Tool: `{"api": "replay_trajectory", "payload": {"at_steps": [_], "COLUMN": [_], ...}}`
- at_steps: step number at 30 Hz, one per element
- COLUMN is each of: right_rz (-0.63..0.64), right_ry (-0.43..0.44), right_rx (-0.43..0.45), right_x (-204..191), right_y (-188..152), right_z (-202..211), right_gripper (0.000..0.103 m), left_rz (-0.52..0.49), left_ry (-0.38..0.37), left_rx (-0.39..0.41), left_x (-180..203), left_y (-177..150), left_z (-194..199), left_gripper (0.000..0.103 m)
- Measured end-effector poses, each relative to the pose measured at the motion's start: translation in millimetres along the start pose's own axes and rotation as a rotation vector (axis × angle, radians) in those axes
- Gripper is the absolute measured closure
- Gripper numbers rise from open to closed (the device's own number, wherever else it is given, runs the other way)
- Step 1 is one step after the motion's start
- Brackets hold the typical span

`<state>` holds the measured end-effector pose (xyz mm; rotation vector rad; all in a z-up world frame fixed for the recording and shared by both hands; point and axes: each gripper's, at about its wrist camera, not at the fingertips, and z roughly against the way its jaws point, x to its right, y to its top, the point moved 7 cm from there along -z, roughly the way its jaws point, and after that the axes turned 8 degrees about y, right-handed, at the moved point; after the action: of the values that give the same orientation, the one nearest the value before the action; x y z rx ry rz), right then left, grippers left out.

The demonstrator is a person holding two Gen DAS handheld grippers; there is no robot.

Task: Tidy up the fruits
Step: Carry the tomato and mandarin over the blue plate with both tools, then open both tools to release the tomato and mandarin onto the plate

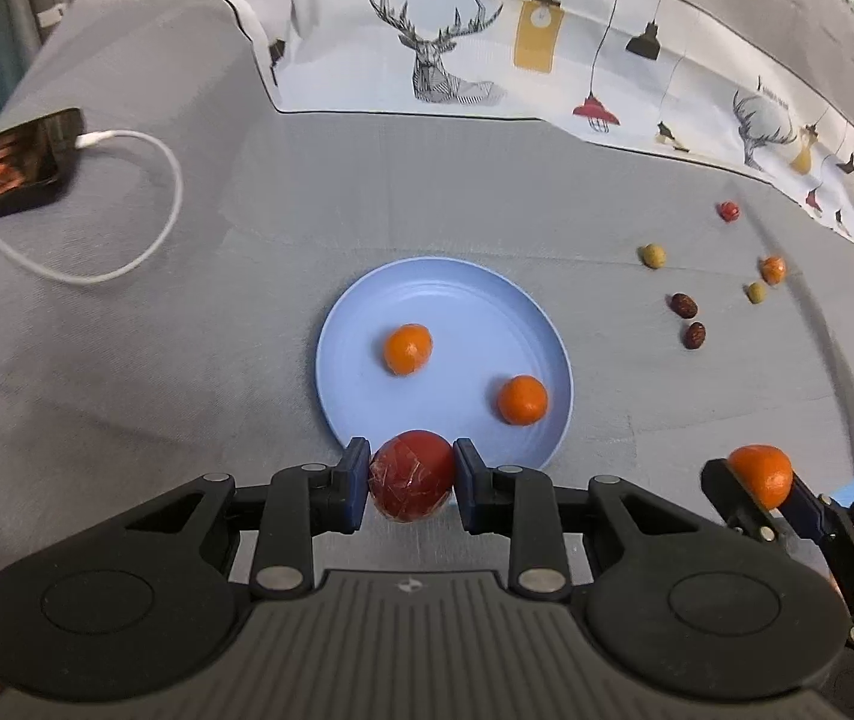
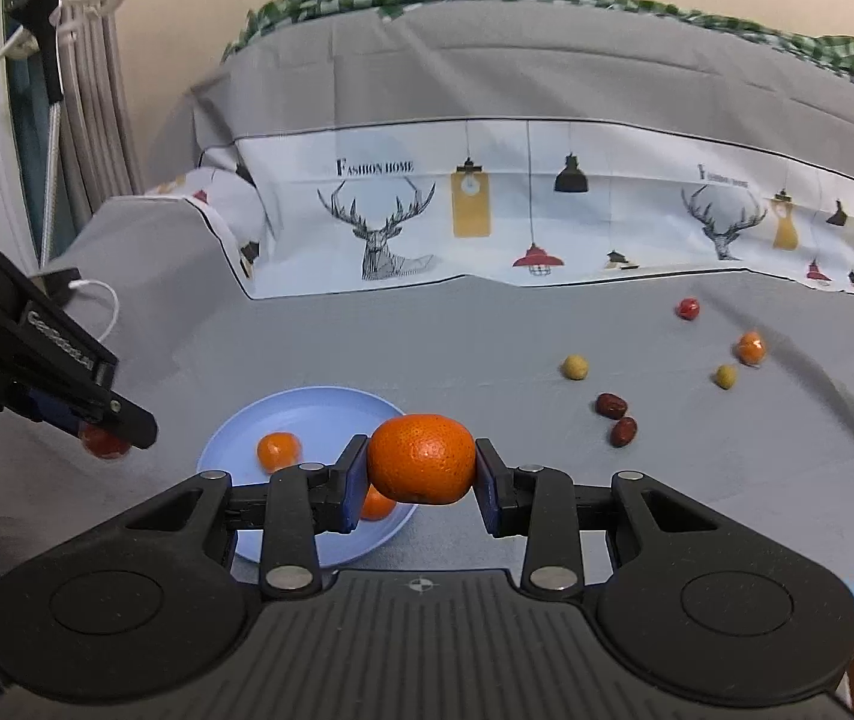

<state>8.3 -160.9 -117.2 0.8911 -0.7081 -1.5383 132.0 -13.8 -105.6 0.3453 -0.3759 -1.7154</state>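
Observation:
My left gripper [image 1: 410, 483] is shut on a dark red round fruit [image 1: 411, 474], held just above the near rim of a light blue plate [image 1: 360, 312]. Two mandarins [image 1: 407, 349] [image 1: 522, 400] lie in that plate. My right gripper [image 2: 420, 471] is shut on a larger mandarin [image 2: 420, 459], hanging over the plate's right edge [image 2: 306, 402]. In the left wrist view the right gripper [image 1: 754, 489] appears at lower right with its mandarin [image 1: 761, 474]. In the right wrist view the left gripper [image 2: 108, 435] enters from the left with the red fruit [image 2: 104, 443] partly hidden.
Loose on the grey cloth to the right lie two brown dates [image 2: 611, 405], two yellow-green fruits [image 2: 575, 367], a small orange fruit [image 2: 751, 348] and a small red one [image 2: 688, 308]. A phone [image 1: 6, 165] with a white cable [image 1: 144, 150] lies far left. A deer-print cloth [image 1: 457, 48] rises behind.

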Motion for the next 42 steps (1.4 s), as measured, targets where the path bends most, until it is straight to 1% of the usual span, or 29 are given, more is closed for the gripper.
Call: {"api": "replay_trajectory", "payload": {"at_steps": [3,7,14,18,22,24,30,34,35,36,37,38,39,40,41,42], "right_rz": [-0.002,0.022,0.052,0.071,0.113,0.114,0.115,0.139,0.147,0.151,0.150,0.148,0.143,0.140,0.140,0.145], "right_ry": [0.019,0.048,0.092,0.095,0.106,0.116,0.114,0.121,0.120,0.118,0.115,0.122,0.134,0.141,0.140,0.138], "right_rx": [-0.028,-0.071,-0.137,-0.159,-0.180,-0.206,-0.239,-0.242,-0.241,-0.240,-0.242,-0.241,-0.233,-0.222,-0.212,-0.212], "right_x": [-3,-12,-24,-24,-25,-25,-25,-28,-28,-28,-28,-28,-29,-29,-29,-29], "right_y": [0,-2,-7,-8,-12,-17,-26,-26,-26,-24,-23,-21,-18,-16,-14,-13], "right_z": [-19,-45,-87,-108,-124,-132,-156,-169,-172,-175,-176,-176,-174,-171,-166,-160], "right_gripper": [0.065,0.065,0.065,0.065,0.065,0.065,0.065,0.065,0.065,0.064,0.063,0.055,0.042,0.037,0.026,0.018], "left_rz": [-0.007,-0.010,-0.057,-0.065,-0.096,-0.108,-0.140,-0.161,-0.159,-0.159,-0.157,-0.148,-0.135,-0.127,-0.127,-0.136], "left_ry": [0.005,0.008,0.036,0.047,0.059,0.065,0.090,0.107,0.109,0.104,0.092,0.085,0.089,0.098,0.105,0.109], "left_rx": [-0.002,-0.032,-0.046,-0.061,-0.063,-0.065,-0.077,-0.045,-0.037,-0.033,-0.027,-0.012,0.018,0.047,0.067,0.074], "left_x": [1,-1,-1,-2,2,3,5,5,5,5,4,4,1,-1,-2,-2], "left_y": [9,15,23,27,32,34,40,47,49,50,52,53,55,55,55,53], "left_z": [-15,-38,-75,-95,-111,-119,-144,-148,-148,-147,-145,-140,-132,-125,-119,-113], "left_gripper": [0.071,0.071,0.071,0.071,0.071,0.071,0.071,0.070,0.067,0.049,0.024,0.013,0.001,0.000,0.000,0.000]}}
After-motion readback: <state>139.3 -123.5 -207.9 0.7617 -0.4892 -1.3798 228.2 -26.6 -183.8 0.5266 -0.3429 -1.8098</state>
